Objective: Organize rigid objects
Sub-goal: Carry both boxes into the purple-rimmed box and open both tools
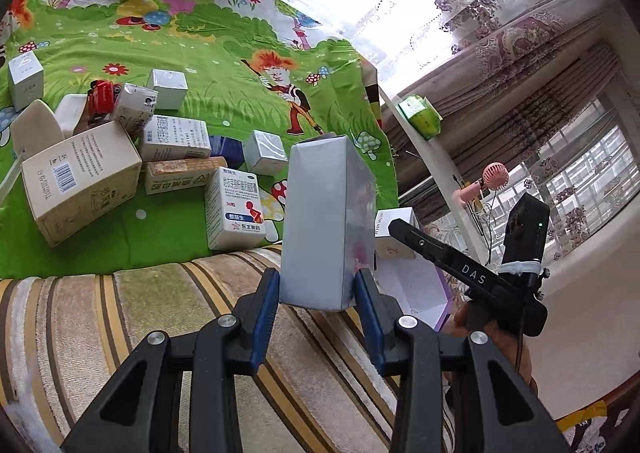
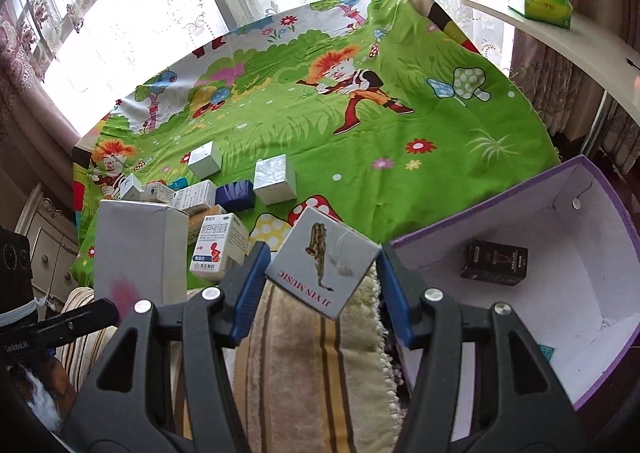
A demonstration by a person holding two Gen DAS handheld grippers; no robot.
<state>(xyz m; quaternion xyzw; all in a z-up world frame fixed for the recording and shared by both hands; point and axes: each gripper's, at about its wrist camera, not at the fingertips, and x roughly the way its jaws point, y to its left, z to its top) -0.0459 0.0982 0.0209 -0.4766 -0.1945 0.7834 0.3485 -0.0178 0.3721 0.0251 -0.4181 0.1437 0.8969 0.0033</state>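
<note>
Both claws look mid-carry, ferrying boxes toward the purple-rimmed white cardboard bin (image 2: 592, 221) at the frame's right. The right claw (image 2: 320, 281) clamps a tilted white "JI YIN MUSIC" box (image 2: 322, 261); the left claw (image 1: 316, 293) grips a tall grey carton (image 1: 324, 225). Next, probably, lowering each inside beside the small black box (image 2: 494, 262).

Two tongs (image 1: 316, 289) (image 2: 320, 285) — one purple bin (image 2: 592, 189), one black box (image 2: 494, 262) inside, one red toy car (image 1: 102, 95).
</note>
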